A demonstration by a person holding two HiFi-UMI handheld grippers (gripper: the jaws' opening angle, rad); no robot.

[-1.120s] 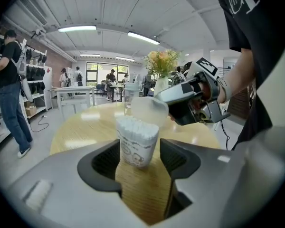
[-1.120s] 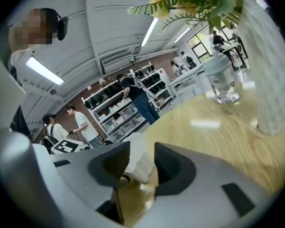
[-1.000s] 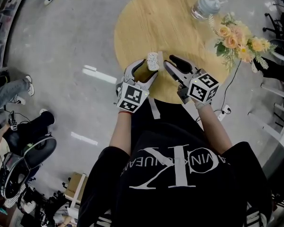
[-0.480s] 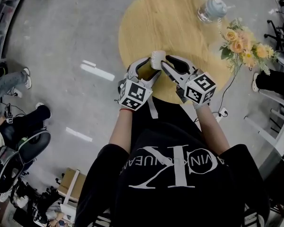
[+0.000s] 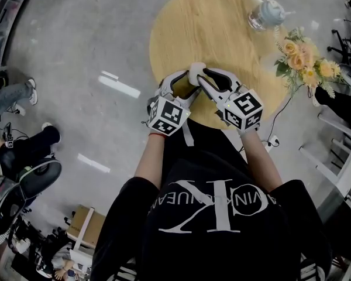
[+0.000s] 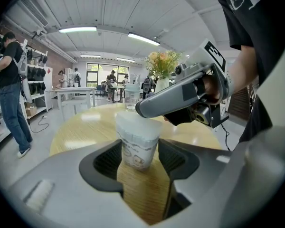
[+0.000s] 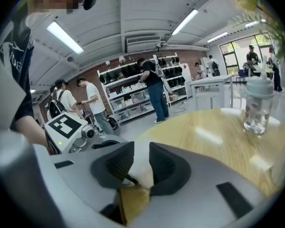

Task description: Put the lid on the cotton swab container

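My left gripper (image 5: 184, 82) is shut on the cotton swab container (image 6: 138, 151), a small clear tub with a printed label, held upright over the near edge of the round table (image 5: 222, 28). A white translucent lid (image 6: 137, 122) sits on top of the container. My right gripper (image 5: 199, 75) reaches in from the right at the container's top. Its jaws are closing, and in the right gripper view the white lid (image 7: 142, 171) fills the gap between the dark pads (image 7: 115, 167). The right gripper's finger (image 6: 171, 103) crosses just behind the lid in the left gripper view.
A lidded glass jar (image 5: 263, 13) stands at the table's far right, seen also as the jar (image 7: 259, 103) beyond my right jaws. A flower bouquet (image 5: 304, 57) stands off the table's right edge. People stand by shelves and tables (image 7: 152, 91) around the room.
My right gripper has moved left, from apart beside the container to its top, and its jaws have narrowed round the lid. The left gripper keeps its hold on the container.
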